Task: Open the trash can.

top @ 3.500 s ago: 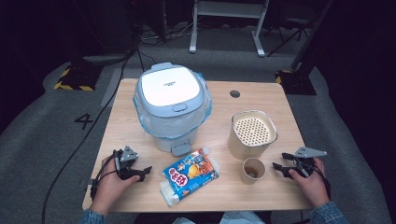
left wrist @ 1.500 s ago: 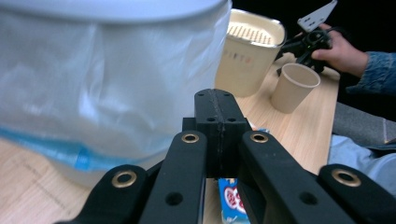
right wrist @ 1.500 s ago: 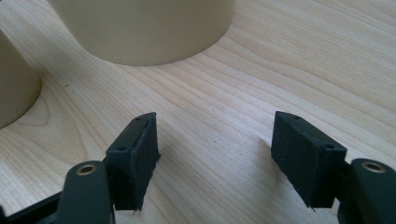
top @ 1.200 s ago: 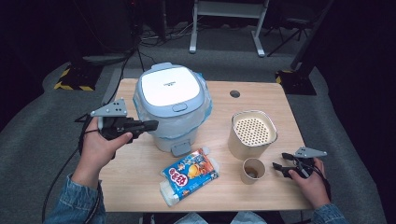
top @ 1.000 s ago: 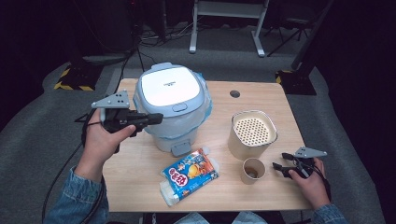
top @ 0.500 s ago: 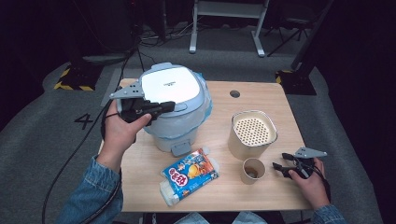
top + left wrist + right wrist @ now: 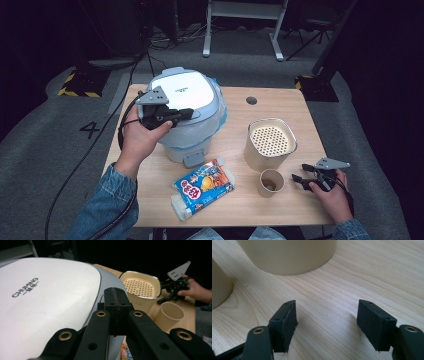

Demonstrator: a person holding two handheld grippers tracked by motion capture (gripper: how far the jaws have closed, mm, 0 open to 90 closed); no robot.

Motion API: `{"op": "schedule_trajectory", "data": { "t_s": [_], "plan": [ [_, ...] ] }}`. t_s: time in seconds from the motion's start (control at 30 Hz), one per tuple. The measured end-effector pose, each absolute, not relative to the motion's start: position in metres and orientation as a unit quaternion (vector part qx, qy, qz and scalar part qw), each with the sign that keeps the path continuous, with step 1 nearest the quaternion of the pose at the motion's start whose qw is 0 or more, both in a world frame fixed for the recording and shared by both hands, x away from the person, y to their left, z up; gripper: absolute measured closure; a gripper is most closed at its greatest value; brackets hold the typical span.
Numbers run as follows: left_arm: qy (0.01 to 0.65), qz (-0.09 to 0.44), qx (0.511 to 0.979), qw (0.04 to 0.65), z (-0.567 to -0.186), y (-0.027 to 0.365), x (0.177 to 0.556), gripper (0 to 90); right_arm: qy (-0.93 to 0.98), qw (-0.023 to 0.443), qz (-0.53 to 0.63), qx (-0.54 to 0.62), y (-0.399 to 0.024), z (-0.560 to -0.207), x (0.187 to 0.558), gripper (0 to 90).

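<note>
Rice cooker (image 7: pixel 190 107) at worktop (image 7: pixel 295 112) far left, lid down, contents hidden. Left gripper (image 7: pixel 180 114) over lid's left edge, jaws pressed together on nothing. Beige canister (image 7: pixel 270 142) right of centre, perforated insert on top. Small paper cup (image 7: pixel 270 182) just in front, dark residue inside. Snack packet (image 7: pixel 203 186) flat near front edge. Right gripper (image 7: pixel 299 178) low by cup, jaws apart, bare wood between. Free space along far right.
</note>
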State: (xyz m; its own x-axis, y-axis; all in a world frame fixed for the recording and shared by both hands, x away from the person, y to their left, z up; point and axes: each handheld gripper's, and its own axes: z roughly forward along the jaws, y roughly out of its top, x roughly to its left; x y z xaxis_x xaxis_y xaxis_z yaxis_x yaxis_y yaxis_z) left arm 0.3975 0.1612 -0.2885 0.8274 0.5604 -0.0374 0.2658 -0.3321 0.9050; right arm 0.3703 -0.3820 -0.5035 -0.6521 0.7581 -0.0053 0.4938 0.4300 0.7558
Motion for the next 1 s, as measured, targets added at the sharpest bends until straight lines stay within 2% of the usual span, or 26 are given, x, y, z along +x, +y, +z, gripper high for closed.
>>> {"op": "schedule_trajectory", "data": {
  "t_s": [0.43, 0.63, 0.67, 0.73, 0.83, 1.0],
  "plan": [
    [0.249, 0.159, 0.826, 0.480, -0.283, 0.154, 0.396, 90.0, 0.827, 0.175, 0.377, 0.378, -0.382, -0.503, 0.370, 33.0],
    [0.252, 0.140, 0.817, 0.499, -0.285, 0.158, 0.397, 90.0, 0.827, 0.175, 0.377, 0.378, -0.382, -0.503, 0.370, 33.0],
    [0.255, 0.135, 0.814, 0.503, -0.285, 0.159, 0.396, 87.2, 0.827, 0.175, 0.377, 0.378, -0.382, -0.503, 0.370, 33.1],
    [0.258, 0.135, 0.810, 0.509, -0.285, 0.161, 0.393, 71.3, 0.827, 0.175, 0.377, 0.378, -0.382, -0.503, 0.370, 33.0],
    [0.247, 0.138, 0.802, 0.525, -0.285, 0.167, 0.389, 55.4, 0.827, 0.174, 0.377, 0.379, -0.382, -0.503, 0.370, 33.0],
    [0.238, 0.138, 0.794, 0.543, -0.283, 0.184, 0.381, 43.5, 0.827, 0.174, 0.377, 0.379, -0.382, -0.503, 0.370, 33.1]
  ]
}}
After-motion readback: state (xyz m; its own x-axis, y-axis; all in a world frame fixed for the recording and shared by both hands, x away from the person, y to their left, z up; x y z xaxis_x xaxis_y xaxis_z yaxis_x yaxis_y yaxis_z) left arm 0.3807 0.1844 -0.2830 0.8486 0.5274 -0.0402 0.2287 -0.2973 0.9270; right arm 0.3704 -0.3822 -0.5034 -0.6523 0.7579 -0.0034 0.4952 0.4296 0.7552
